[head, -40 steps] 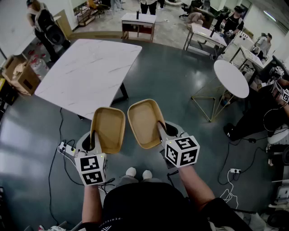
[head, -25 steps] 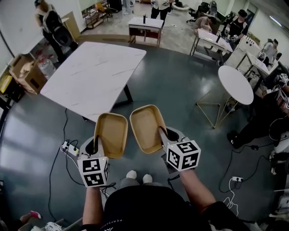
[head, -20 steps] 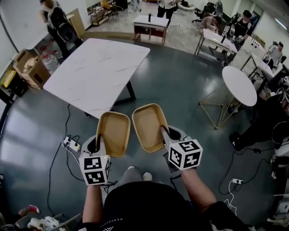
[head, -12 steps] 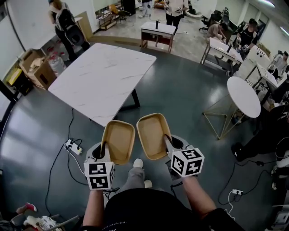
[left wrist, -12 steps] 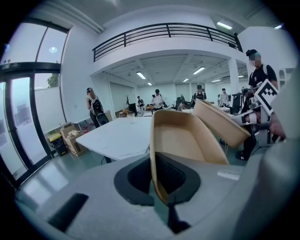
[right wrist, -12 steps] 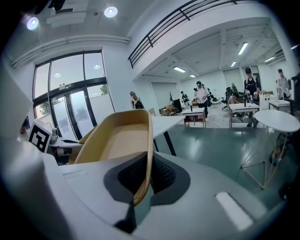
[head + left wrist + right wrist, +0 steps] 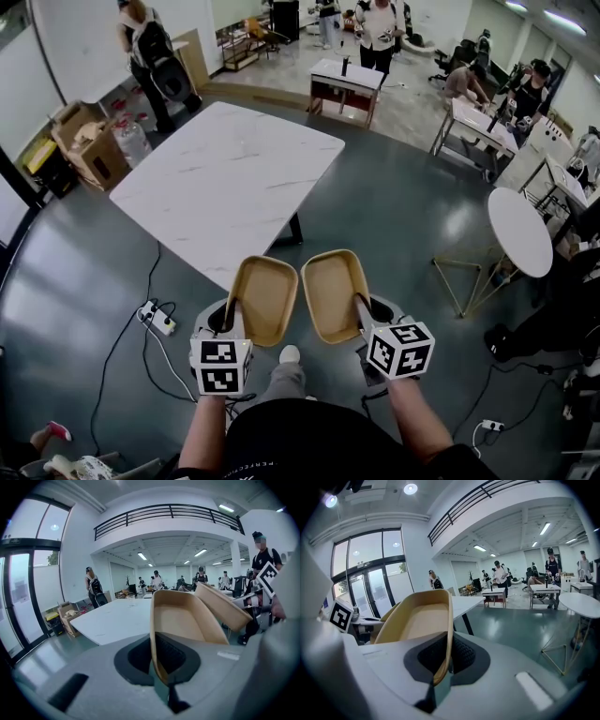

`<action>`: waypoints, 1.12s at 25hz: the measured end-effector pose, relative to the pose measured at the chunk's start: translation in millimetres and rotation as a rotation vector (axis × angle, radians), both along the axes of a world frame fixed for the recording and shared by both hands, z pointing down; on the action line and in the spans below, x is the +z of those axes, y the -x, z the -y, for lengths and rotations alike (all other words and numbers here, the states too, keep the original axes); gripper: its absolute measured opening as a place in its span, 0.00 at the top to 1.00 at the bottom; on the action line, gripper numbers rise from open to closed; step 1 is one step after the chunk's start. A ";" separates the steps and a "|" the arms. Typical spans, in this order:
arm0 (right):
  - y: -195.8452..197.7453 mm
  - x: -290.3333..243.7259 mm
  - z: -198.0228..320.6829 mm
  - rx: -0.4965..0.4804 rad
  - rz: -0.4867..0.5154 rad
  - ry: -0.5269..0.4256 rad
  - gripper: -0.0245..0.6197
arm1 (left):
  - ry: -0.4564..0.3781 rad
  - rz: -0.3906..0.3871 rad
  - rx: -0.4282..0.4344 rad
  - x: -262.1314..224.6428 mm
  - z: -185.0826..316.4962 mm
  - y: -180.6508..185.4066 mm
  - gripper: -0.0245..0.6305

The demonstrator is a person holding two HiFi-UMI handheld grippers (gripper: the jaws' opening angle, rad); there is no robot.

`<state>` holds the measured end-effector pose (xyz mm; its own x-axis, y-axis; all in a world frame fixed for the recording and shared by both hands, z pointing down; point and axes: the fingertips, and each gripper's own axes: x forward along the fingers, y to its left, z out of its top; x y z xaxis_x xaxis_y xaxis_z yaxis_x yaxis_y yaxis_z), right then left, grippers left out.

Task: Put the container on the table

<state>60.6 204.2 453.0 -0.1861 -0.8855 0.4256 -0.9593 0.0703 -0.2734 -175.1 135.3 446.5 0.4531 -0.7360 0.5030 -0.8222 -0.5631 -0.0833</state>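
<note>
Two tan paper-pulp containers are carried side by side above the dark floor. My left gripper (image 7: pixel 233 317) is shut on the near rim of the left container (image 7: pixel 265 298), and my right gripper (image 7: pixel 362 307) is shut on the rim of the right container (image 7: pixel 335 292). The white marble table (image 7: pixel 225 178) stands just ahead of both, its near corner close to the left container. In the left gripper view the left gripper (image 7: pixel 157 663) pinches the container's wall (image 7: pixel 183 620), with the table (image 7: pixel 117 618) beyond. The right gripper (image 7: pixel 442 667) clamps its container (image 7: pixel 419 620) edge-on.
A power strip (image 7: pixel 155 317) and cables lie on the floor at left. Cardboard boxes (image 7: pixel 89 145) sit past the table's left side. A round white table (image 7: pixel 525 230) with a wire-frame base stands at right. A small desk (image 7: pixel 345 80) and several people are at the back.
Both grippers have moved forward with their containers, and the marble table has come nearer. Both grips are unchanged.
</note>
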 end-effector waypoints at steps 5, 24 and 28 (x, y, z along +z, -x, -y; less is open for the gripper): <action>-5.9 -1.7 43.6 -0.003 0.002 0.002 0.96 | 0.013 -0.003 0.007 3.7 41.0 -10.3 0.96; -12.3 8.9 159.9 -0.007 0.014 0.064 0.96 | 0.071 0.009 0.002 18.5 157.2 -14.8 0.96; -10.7 12.0 183.2 -0.011 0.010 0.073 0.96 | 0.076 0.003 -0.007 21.7 178.9 -10.6 0.96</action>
<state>71.3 21.0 465.0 -0.2008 -0.8500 0.4870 -0.9557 0.0607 -0.2880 -164.5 -43.6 468.2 0.4468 -0.6985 0.5590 -0.8258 -0.5623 -0.0425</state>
